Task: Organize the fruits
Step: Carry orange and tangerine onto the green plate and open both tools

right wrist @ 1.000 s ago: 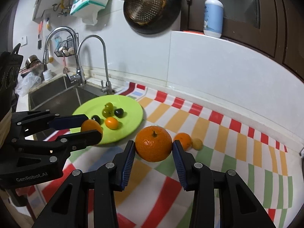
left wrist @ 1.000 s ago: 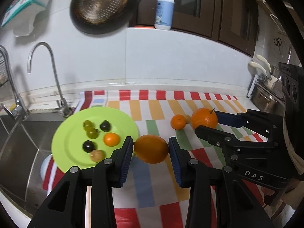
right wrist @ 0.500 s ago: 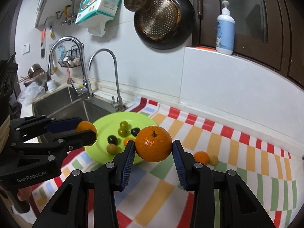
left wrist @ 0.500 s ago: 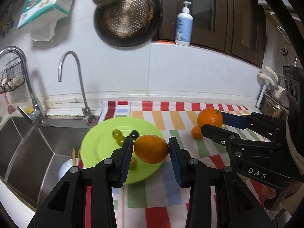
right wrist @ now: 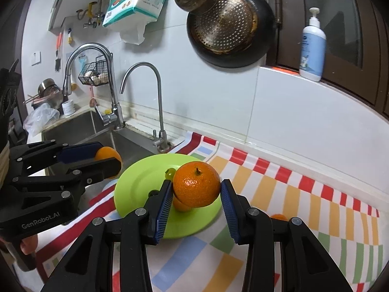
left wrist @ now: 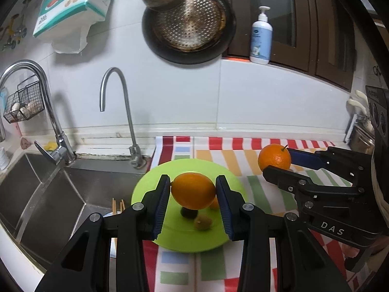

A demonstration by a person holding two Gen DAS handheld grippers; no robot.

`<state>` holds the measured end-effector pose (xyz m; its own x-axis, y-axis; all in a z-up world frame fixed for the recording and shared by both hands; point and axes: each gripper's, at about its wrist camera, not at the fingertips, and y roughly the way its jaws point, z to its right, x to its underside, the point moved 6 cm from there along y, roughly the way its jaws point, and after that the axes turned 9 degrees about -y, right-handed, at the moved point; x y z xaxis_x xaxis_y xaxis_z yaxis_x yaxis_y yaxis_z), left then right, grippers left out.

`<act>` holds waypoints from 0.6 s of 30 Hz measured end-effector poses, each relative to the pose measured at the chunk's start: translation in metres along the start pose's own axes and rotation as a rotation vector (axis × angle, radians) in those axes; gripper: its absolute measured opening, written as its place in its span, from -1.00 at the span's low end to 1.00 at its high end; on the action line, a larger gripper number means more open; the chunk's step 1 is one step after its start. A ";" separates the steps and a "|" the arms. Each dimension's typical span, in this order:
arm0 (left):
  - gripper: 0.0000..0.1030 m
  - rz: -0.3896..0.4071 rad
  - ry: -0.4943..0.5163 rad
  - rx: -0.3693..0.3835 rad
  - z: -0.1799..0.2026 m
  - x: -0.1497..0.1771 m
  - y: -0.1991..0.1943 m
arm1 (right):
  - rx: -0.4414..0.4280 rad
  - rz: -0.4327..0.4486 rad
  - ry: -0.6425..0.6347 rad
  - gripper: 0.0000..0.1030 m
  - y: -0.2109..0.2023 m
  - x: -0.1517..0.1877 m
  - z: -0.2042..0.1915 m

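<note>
Both grippers have carried their fruit over toward the plate (left wrist: 233,182) since a second ago, when they were still out over the striped cloth (right wrist: 291,194) with the plate off to the side. Now the plate sits right under the fingers in both views.

Left gripper (left wrist: 193,196) is clamped on a smooth orange (left wrist: 193,191), blue pads pressed against both sides, held in the air above the plate's middle. Right gripper (right wrist: 196,196) is squeezing a mandarin (right wrist: 196,184) with a little stem on top, also off the surface and above the plate's near half. From the left wrist view the right gripper and its mandarin look to be just past the plate's right edge, so how far over the plate it really is, hard to say.

On the plate, mostly hidden behind the held fruit: a green grape (right wrist: 170,173) toward the back, 1 dark grape (left wrist: 188,213), a brownish-green small fruit (left wrist: 203,222) near the front, and a small orange one peeking out at the plate's right part. Another tiny orange fruit (right wrist: 278,217) is on the cloth, well right of the plate, half hidden by a finger.

Left of the plate is the steel sink (left wrist: 48,194) with 2 taps behind it. A dark pan (right wrist: 231,29) hangs on the wall above, and a pump bottle (right wrist: 313,48) stands on the ledge up right of the plate.
</note>
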<state>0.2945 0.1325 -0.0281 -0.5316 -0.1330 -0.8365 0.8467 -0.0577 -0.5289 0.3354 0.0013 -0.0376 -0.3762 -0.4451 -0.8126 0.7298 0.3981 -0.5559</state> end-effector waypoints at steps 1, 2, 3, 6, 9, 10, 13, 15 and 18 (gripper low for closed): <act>-0.26 -0.003 -0.003 -0.004 -0.002 -0.001 0.003 | -0.006 -0.003 -0.002 -0.19 0.004 -0.001 -0.001; -0.26 -0.007 -0.006 -0.007 -0.004 -0.001 0.006 | -0.009 -0.008 -0.003 -0.19 0.008 -0.003 -0.001; -0.26 -0.014 -0.013 -0.009 -0.007 -0.001 0.011 | -0.011 -0.012 -0.006 -0.19 0.013 -0.004 -0.001; -0.26 -0.027 -0.024 -0.023 -0.015 -0.001 0.022 | -0.024 -0.031 -0.006 -0.19 0.027 -0.006 0.000; -0.26 -0.041 -0.033 -0.035 -0.021 0.000 0.032 | -0.038 -0.056 0.002 -0.19 0.044 -0.005 0.001; -0.26 -0.048 -0.033 -0.037 -0.022 0.000 0.037 | -0.045 -0.066 0.005 -0.19 0.050 -0.004 0.002; -0.26 -0.067 -0.039 -0.045 -0.028 0.002 0.050 | -0.064 -0.092 0.020 -0.19 0.065 -0.001 0.003; -0.26 -0.085 -0.045 -0.048 -0.031 0.004 0.060 | -0.072 -0.108 0.030 -0.19 0.075 0.002 0.004; -0.26 -0.108 -0.050 -0.051 -0.035 0.007 0.073 | -0.080 -0.133 0.042 -0.19 0.091 0.006 0.007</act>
<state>0.3523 0.1624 -0.0778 -0.6165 -0.1780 -0.7669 0.7818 -0.0237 -0.6230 0.4031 0.0288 -0.0918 -0.4909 -0.4650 -0.7367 0.6251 0.4010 -0.6696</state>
